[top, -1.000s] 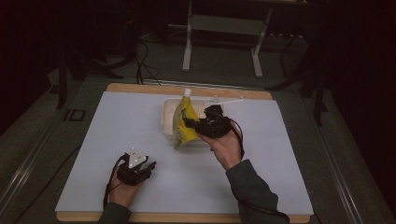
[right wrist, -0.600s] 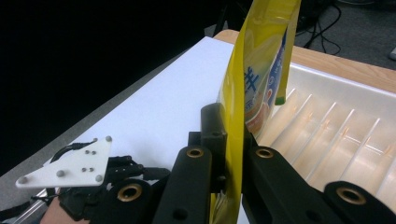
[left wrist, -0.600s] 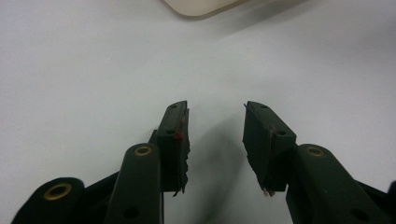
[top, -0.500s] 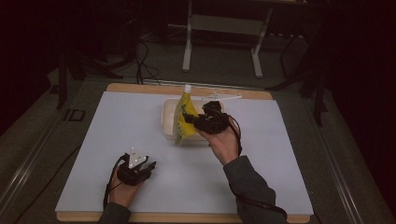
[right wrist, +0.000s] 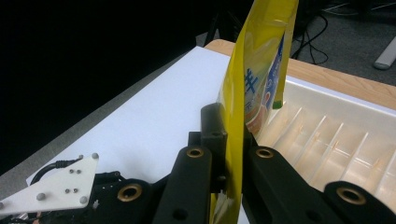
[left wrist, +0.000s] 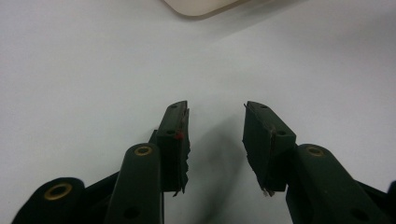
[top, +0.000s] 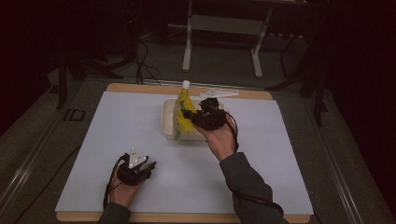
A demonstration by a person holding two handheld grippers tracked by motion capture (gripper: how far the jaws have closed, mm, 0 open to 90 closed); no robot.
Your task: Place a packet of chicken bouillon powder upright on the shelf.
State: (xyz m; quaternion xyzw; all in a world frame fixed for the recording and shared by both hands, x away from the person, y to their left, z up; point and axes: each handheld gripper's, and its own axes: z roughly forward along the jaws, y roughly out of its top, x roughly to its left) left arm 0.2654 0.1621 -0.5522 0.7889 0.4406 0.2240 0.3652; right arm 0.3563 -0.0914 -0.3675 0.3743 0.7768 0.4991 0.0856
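Note:
A yellow pouch (top: 182, 114) with a white cap stands upright over a cream tray (top: 167, 122) at the middle back of the white mat. My right gripper (top: 189, 114) is shut on the pouch's side edge. In the right gripper view the two black jaws (right wrist: 231, 128) pinch the yellow pouch (right wrist: 254, 70), with the ribbed tray (right wrist: 336, 130) just behind it. Whether the pouch's bottom rests in the tray I cannot tell. My left gripper (top: 148, 165) lies low near the front left of the mat; its jaws (left wrist: 215, 126) stand open with nothing between them.
The white mat (top: 116, 135) covers a wooden table (top: 140, 87). A corner of the tray (left wrist: 205, 7) shows at the top of the left gripper view. Dark floor, cables and a metal stand (top: 189, 42) lie beyond the table's far edge.
My right gripper has carried the pouch slightly farther back and up over the tray. The left gripper has stayed where it was.

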